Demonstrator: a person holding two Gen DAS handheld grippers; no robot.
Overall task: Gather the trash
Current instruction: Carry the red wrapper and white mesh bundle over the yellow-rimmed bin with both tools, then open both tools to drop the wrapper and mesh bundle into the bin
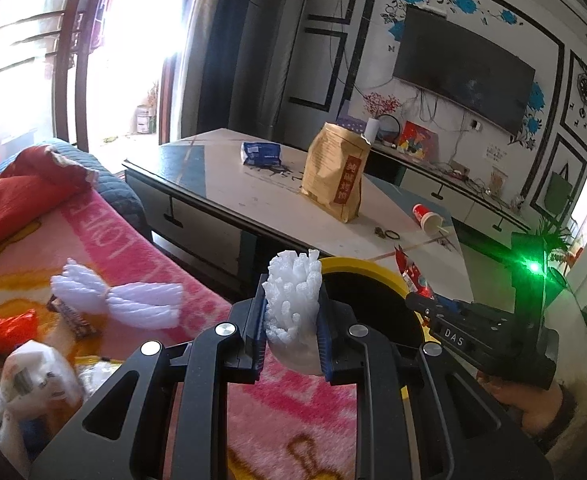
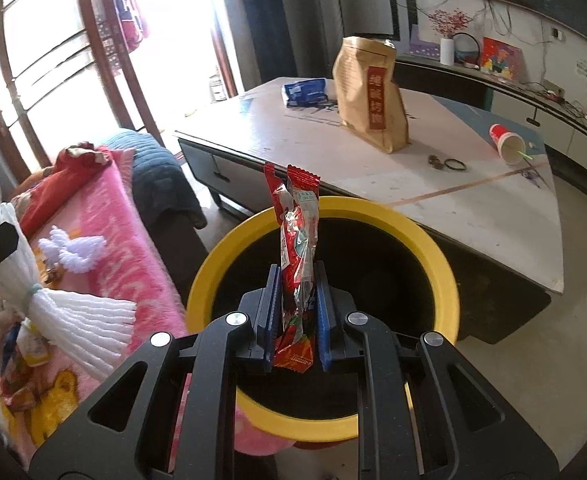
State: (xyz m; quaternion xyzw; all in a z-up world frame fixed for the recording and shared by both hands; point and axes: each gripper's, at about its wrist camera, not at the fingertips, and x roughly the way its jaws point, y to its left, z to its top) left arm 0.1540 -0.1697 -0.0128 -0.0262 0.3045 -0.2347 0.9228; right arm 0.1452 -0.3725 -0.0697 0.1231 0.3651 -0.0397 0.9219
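My left gripper (image 1: 292,330) is shut on a white foam fruit net (image 1: 291,296), held above the pink blanket beside the yellow-rimmed bin (image 1: 367,272). The net also shows in the right wrist view (image 2: 53,312) at the left. My right gripper (image 2: 297,320) is shut on a red snack wrapper (image 2: 298,248) and holds it upright over the bin's dark opening (image 2: 325,208). The right gripper also shows in the left wrist view (image 1: 425,300) over the bin. A second white foam net (image 1: 121,300) lies on the blanket.
A pink blanket (image 1: 141,248) covers the sofa with more wrappers and a plastic bag (image 1: 33,392) at the left. The coffee table (image 2: 473,208) holds a brown paper bag (image 2: 373,96), a blue packet (image 2: 305,90) and a tipped red paper cup (image 2: 507,142).
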